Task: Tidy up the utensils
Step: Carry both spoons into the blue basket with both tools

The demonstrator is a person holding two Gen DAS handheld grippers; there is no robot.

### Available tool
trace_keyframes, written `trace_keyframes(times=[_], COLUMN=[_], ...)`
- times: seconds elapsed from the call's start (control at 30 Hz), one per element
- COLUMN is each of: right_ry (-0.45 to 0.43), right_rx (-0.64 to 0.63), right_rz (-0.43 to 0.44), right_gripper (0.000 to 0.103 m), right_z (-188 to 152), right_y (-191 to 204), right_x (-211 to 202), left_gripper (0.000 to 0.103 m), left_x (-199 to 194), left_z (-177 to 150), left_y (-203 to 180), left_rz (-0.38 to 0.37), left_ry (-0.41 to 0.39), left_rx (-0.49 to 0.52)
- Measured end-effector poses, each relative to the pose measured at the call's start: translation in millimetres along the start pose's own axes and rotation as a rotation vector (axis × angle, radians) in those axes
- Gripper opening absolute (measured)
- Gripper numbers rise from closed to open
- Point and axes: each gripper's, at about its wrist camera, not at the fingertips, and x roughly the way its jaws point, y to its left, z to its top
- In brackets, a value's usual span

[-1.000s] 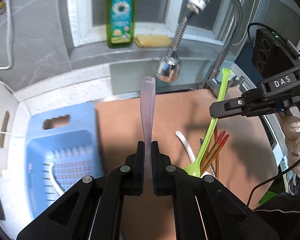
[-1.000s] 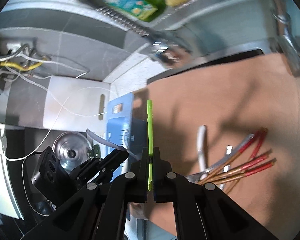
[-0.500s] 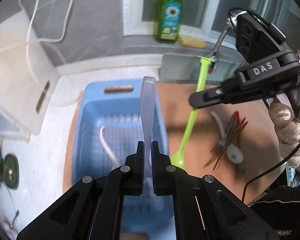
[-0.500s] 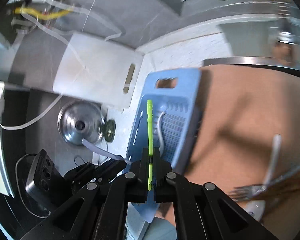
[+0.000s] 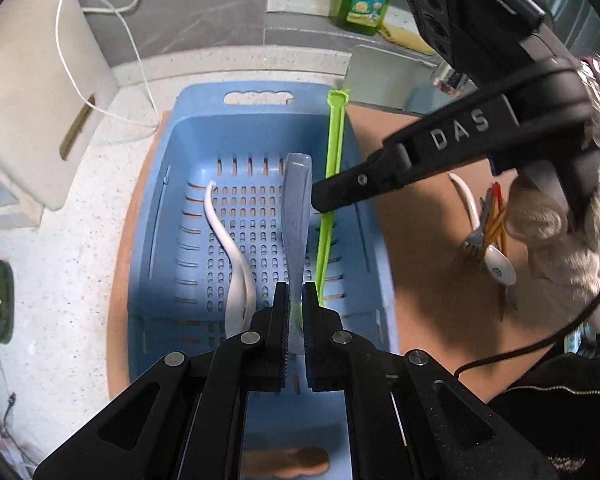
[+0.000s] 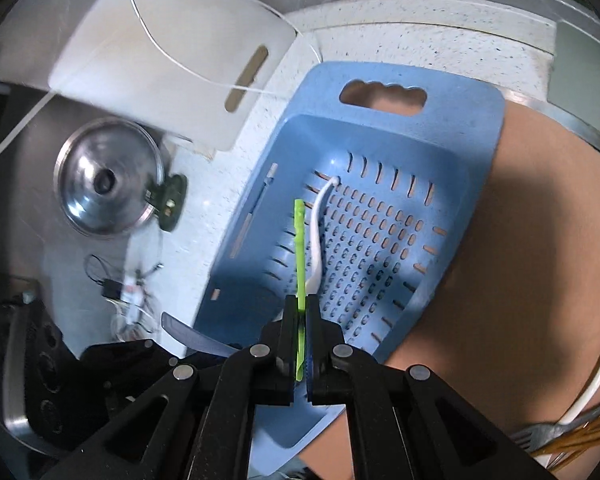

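Holding: both grippers carry one utensil each over the basket [image 5: 172, 184], clamped low on the handle so the long end sticks out ahead, which looks meant to let each piece be lowered lengthwise into the tub.
Left gripper [image 5: 296, 304]: jaws pinched tight on a grey spoon [image 5: 296, 200]; its handle runs up the middle of the left wrist view, over the slotted floor.
Right gripper [image 6: 300, 320]: jaws pinched tight on a green spoon [image 6: 299, 248]; the handle points up the centre of the right wrist view, over the basket's left half.
Green spoon, other view: in the left wrist view it crosses the basket's right wall, tip at the upper rim, bowl end hidden behind the left gripper's fingers.
Basket: blue, slotted floor, cut-out handle at the top end; sits partly on the brown mat [image 5: 420, 280] and partly on the speckled counter [image 5: 80, 240].
Basket contents: one white spoon [image 5: 230, 248] lying lengthwise on the floor, left of centre; nothing else seen inside.
Left to sort: a loose pile [image 5: 490, 232] at the right of the mat, with a fork, a white spoon and red-tipped chopsticks, well apart from the basket.
Judgement: two pieces look about ready for release; most of the job remains.
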Motion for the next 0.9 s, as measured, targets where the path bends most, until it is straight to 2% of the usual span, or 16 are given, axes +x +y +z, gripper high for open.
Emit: trace_keyframes(times=[0.2, 0.47, 0.9], right_ry=[0.031, 0.062, 0.07], right_rx=[-0.004, 0.025, 0.064], right_rz=[-0.043, -0.079, -0.106], right_gripper=[0.003, 0.003, 0.006], right_z=[8, 20, 29], right_y=[-6, -17, -30], right_x=[17, 31, 37], left_gripper=[0.005, 0.005, 0.005], left_x=[23, 49, 65], left_z=[11, 27, 35], left_y=[8, 14, 24], left_rz=[-0.02, -0.004, -0.004], left_ry=[0.021, 0.046, 0.069], left_rx=[-0.022, -0.029, -0.048])
